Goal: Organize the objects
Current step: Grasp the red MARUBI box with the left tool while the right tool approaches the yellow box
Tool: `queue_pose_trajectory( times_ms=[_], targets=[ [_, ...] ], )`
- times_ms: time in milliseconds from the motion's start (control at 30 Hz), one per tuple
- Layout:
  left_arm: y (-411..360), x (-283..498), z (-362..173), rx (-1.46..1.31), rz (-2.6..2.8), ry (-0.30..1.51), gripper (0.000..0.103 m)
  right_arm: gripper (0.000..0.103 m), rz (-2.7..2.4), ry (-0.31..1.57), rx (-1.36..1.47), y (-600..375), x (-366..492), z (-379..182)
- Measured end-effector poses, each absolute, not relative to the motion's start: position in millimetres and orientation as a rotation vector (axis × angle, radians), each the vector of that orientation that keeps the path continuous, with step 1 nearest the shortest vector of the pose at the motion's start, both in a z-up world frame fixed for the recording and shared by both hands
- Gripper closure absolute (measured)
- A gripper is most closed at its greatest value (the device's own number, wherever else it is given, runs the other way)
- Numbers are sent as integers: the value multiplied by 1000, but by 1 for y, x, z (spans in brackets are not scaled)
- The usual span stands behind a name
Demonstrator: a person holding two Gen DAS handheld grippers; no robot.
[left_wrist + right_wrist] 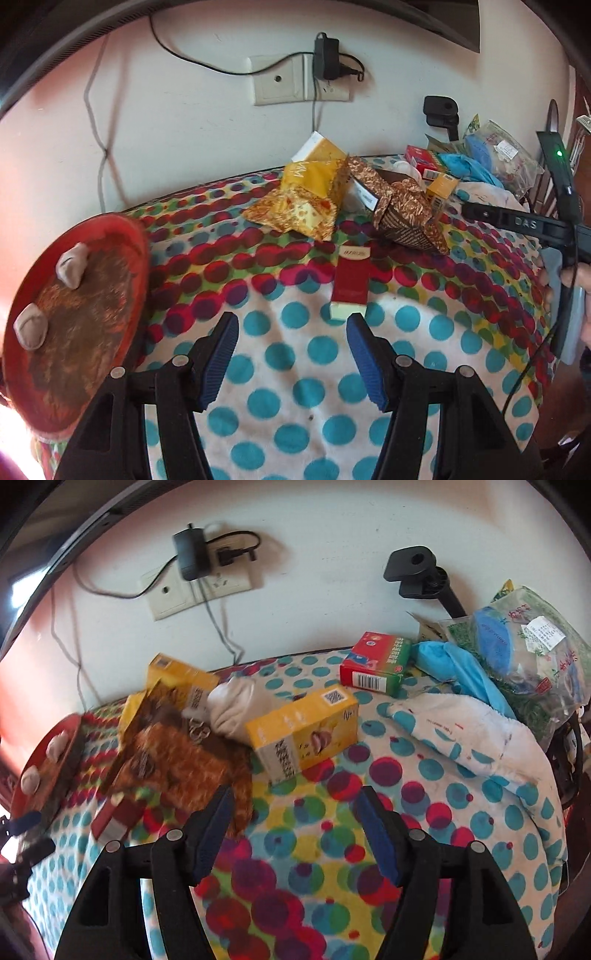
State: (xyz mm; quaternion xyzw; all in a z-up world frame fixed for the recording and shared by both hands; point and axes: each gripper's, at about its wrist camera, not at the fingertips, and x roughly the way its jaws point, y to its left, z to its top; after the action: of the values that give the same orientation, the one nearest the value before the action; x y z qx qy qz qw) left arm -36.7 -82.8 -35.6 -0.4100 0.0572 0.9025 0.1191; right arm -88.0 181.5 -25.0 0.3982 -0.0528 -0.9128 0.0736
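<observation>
Hovering with its jaws spread and empty, the left gripper faces the red cigarette pack, which lies flat on the dotted blanket just ahead. It looks light and stiff but crushable; its two long sides seem the best hold. The right gripper, also spread, points near the yellow box.

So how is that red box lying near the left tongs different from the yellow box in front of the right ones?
The red box is slim and flat, plain red with a pale end; the yellow box is chunkier, printed with text, a picture and a QR code. The red one lies alone; the yellow one touches a white sock. Both lie on the dotted blanket.
</observation>
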Motion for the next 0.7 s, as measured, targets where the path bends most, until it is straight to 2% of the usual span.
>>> queue_pose_trajectory(
  times_ms=[200,300,400,500,700],
  targets=[
    [-66,-63,-45,-1223,2532,132,40,34,-2841,-262,1239,177,-115,-32],
    [-59,-72,-51,-1238,2486,120,40,25,-2879,-296,1236,174,-123,-35],
    [-49,-81,-60,-1280,2450,158,41,23,-2927,-321,1228,170,-132,-37],
    [-42,-86,-69,-1309,2416,178,40,18,-2966,-310,1226,166,-138,-38],
    [-31,-92,-82,-1342,2375,176,40,19,-3023,-211,1217,170,-136,-36]
  ],
)
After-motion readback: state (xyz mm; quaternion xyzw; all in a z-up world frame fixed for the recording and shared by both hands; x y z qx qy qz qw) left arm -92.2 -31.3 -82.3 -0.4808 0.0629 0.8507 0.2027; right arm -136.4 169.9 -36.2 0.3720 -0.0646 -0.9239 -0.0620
